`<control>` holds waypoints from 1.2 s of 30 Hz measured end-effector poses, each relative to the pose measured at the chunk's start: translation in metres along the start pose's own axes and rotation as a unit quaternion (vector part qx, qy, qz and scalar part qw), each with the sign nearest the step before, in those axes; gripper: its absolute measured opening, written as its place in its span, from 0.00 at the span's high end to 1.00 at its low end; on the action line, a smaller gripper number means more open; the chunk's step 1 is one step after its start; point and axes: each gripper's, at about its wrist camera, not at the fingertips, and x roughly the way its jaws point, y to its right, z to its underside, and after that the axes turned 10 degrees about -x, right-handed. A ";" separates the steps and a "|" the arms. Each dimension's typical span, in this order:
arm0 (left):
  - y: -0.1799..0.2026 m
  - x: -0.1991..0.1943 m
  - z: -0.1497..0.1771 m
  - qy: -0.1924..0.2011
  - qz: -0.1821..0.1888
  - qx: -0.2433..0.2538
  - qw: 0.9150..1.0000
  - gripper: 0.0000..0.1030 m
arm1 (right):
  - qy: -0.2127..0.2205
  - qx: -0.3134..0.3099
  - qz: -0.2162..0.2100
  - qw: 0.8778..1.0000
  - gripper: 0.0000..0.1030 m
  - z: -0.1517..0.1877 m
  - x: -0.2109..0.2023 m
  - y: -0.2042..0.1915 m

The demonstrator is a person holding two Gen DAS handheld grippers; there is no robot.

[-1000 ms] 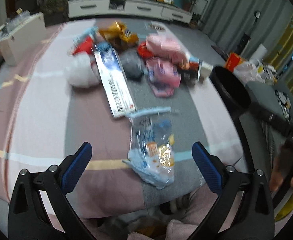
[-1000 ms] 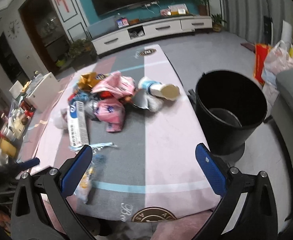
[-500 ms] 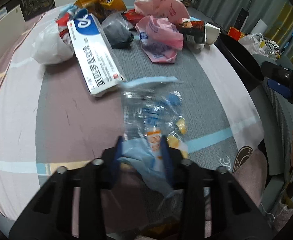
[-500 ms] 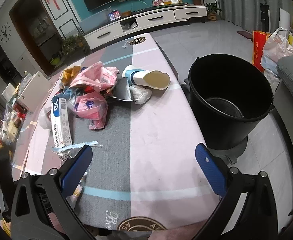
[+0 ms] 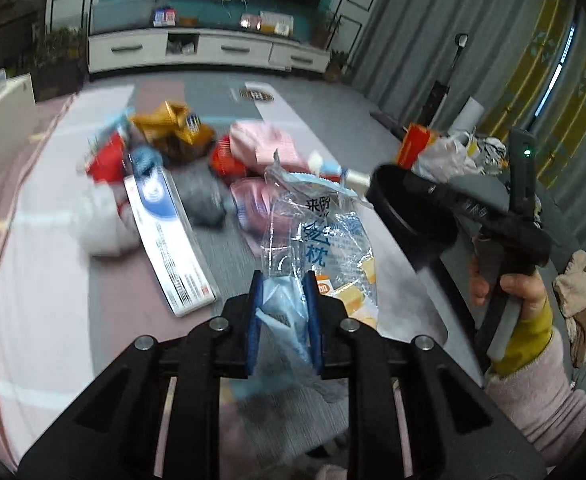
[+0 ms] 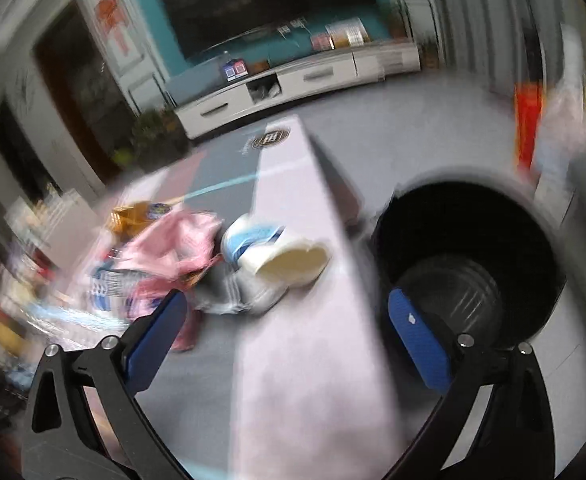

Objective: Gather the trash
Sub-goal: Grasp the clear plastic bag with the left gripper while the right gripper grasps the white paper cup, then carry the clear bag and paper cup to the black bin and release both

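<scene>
left tool (image 5: 284, 300) pinches clear wrapper (image 5: 325, 236); bucket interior (image 6: 469, 264) right-view only.

A clear plastic snack wrapper (image 5: 325, 240) with blue Chinese print and yellow patches stands crumpled and upright, its lower end pinched between blue pads; a heap of trash lies on the table at 11 o'clock: a long white-and-blue box (image 5: 169, 240), pink bags (image 5: 265, 148), a gold wrapper (image 5: 177, 124); the black bin (image 6: 469, 264) stands open at 3 o'clock beside the table
</scene>
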 end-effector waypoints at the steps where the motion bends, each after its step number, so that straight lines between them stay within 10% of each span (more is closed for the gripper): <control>1: 0.000 -0.001 -0.005 0.007 -0.003 -0.001 1.000 0.80 | -0.005 -0.040 0.011 0.999 0.12 -0.007 0.003 -0.005; 8: -0.007 0.013 -0.024 0.007 0.001 -0.019 1.000 0.79 | -0.051 -0.261 0.010 0.964 0.37 -0.017 0.049 -0.043; 18: -0.003 0.019 -0.025 -0.003 0.000 -0.018 1.000 0.79 | -0.085 -0.308 -0.008 0.948 0.57 -0.022 0.091 -0.037; 25: 0.012 0.023 -0.032 0.000 0.006 -0.006 1.000 0.79 | -0.042 -0.259 -0.019 0.965 0.81 -0.023 0.075 -0.025; 36: 0.093 0.071 -0.062 -0.014 0.038 0.068 0.997 0.79 | 0.001 -0.138 -0.024 0.990 0.82 -0.005 0.024 0.045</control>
